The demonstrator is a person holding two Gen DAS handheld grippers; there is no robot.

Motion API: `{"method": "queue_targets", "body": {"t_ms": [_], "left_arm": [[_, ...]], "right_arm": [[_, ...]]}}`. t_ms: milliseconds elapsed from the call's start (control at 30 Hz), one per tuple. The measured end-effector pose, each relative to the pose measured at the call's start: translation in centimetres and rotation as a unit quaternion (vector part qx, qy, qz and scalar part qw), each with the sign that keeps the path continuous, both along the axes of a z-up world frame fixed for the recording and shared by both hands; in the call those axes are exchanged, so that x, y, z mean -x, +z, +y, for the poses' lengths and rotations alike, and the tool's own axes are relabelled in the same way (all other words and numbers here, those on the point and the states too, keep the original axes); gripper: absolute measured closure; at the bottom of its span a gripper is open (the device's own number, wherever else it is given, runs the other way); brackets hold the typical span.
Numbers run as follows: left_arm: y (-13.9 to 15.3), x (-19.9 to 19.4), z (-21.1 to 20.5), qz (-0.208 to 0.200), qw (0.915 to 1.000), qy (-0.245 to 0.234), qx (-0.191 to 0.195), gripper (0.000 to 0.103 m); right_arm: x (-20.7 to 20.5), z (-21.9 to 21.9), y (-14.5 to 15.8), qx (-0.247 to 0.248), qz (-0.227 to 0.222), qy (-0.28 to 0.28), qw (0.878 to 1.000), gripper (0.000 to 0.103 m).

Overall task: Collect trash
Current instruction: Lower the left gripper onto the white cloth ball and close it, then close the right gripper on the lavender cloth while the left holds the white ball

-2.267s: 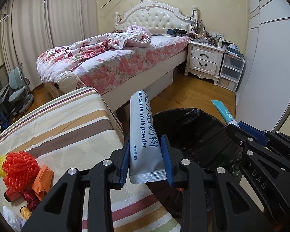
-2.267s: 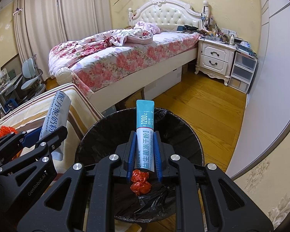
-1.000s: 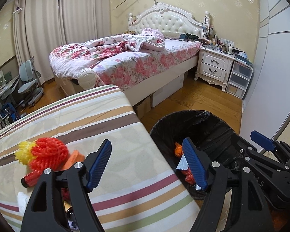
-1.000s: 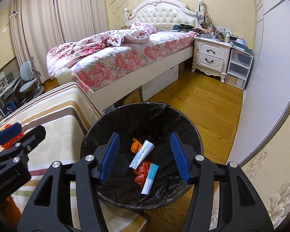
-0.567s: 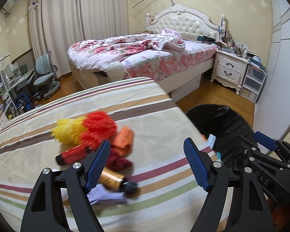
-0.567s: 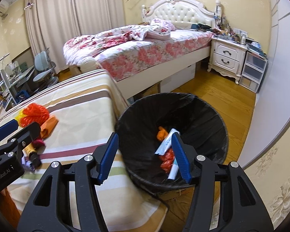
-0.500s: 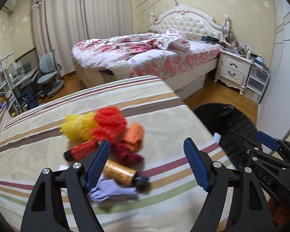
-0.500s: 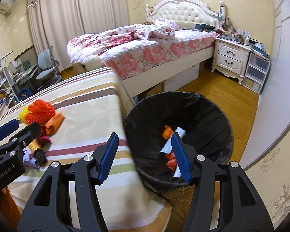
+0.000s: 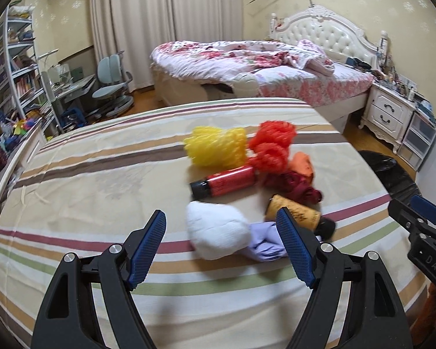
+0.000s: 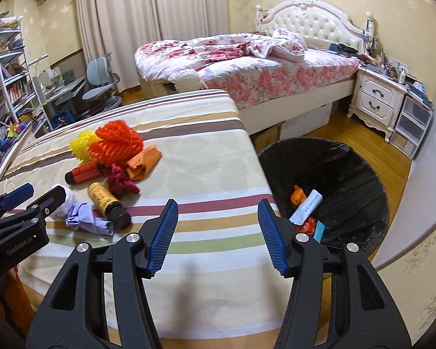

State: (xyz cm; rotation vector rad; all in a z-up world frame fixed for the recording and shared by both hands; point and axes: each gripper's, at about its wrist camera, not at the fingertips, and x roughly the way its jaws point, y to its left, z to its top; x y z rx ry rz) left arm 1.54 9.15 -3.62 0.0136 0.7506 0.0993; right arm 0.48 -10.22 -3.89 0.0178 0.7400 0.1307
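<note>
Reading the print first: the side of the left gripper (image 9: 221, 247), seen from the right wrist view, carries "GenRobot.AI" in small white letters, and the right gripper (image 10: 218, 232), seen at the edge of the left wrist view, shows "DAS". Dark lettering runs along a white sachet (image 10: 306, 207) in the bin, too small to read

Both grippers hang over a striped cloth (image 9: 101, 174) with their jaws apart and nothing between the blue pads. The left jaws stand wide, above a white wad (image 9: 218, 231) and a crumpled lilac tissue (image 9: 266, 240), touching neither. The right jaws stand a little narrower, over bare cloth near the table edge

The trash lies in a loose heap on the cloth: a yellow foam net (image 9: 216, 151), an orange foam net (image 9: 271, 147) touching it, a red tube (image 9: 225, 181) with a black cap, a folded orange wrapper (image 10: 144, 161), a dark red scrap (image 10: 120, 181) and an amber bottle (image 10: 107, 200) lying on its side with its black cap toward the camera, touching the lilac tissue

Just beside the table on the wooden floor stands a black lined bin (image 10: 348, 174). Inside it lie the white sachet, a blue-tipped sachet (image 10: 319, 229) and some orange and red scraps
</note>
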Motion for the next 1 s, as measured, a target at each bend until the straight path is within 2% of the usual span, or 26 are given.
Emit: {"method": "queue_targets", "body": {"t_ms": [100, 300, 367, 433, 500, 700, 1000], "left_arm": [[-0.6, -0.3, 1.1, 0.012, 0.9998, 0.007, 0.015, 0.027], [-1.6, -0.2, 1.9, 0.029, 0.999, -0.007, 0.032, 0.029], [-1.8, -0.1, 2.0, 0.032, 0.9989, -0.014, 0.032, 0.037], [-2.0, -0.1, 2.1, 0.036, 0.9984, -0.024, 0.038, 0.05], [-2.0, 0.2, 2.1, 0.034, 0.9983, -0.031, 0.037, 0.058], [-1.9, 0.8, 2.9, 0.033, 0.9982, -0.032, 0.04, 0.061], [-1.8, 2.0, 5.8, 0.036, 0.9986, -0.005, 0.038, 0.061]], "right_arm": [[0.1, 0.9, -0.2, 0.004, 0.002, 0.009, 1.0, 0.047], [0.1, 2.4, -0.4, 0.01, 0.006, 0.023, 1.0, 0.047], [0.1, 2.8, -0.5, 0.013, 0.008, 0.027, 1.0, 0.047], [0.1, 3.2, -0.5, 0.015, 0.009, 0.032, 0.999, 0.047], [0.2, 3.6, -0.4, 0.017, 0.009, 0.037, 0.999, 0.047], [0.2, 4.6, -0.5, 0.023, 0.011, 0.052, 0.998, 0.047], [0.1, 6.7, -1.1, 0.037, 0.018, 0.075, 0.996, 0.047]]}}
